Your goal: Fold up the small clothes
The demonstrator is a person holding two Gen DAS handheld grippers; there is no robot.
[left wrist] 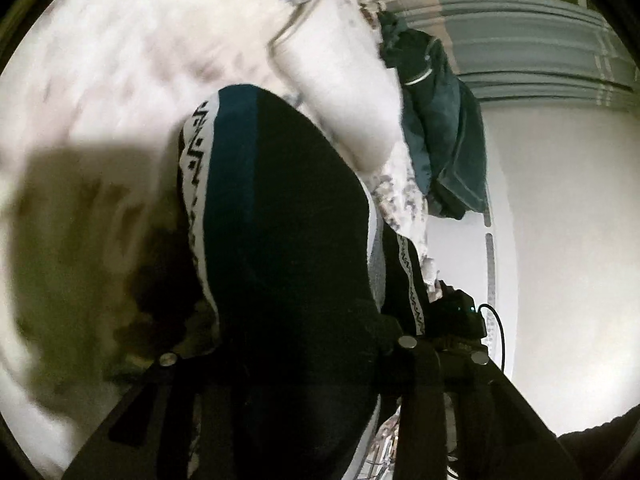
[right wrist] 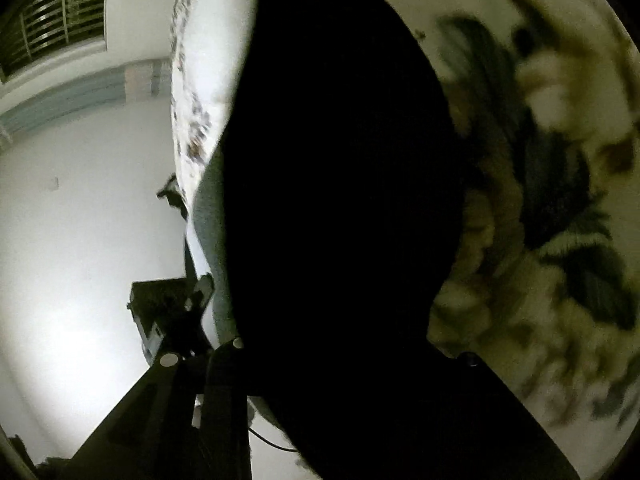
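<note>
No words, brand names or numbers can be read in either view. The white band (left wrist: 196, 168) on the dark garment (left wrist: 288, 220) bears only a black zigzag pattern, no letters

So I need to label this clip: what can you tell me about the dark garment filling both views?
The dark garment is soft black fabric with a teal vertical band and a white band bearing a black zigzag pattern. It hangs lifted, draped over the left gripper, its cloth between the fingers, above the floral bedsheet. From the right wrist it is a black mass hiding the right gripper's tips.
</note>
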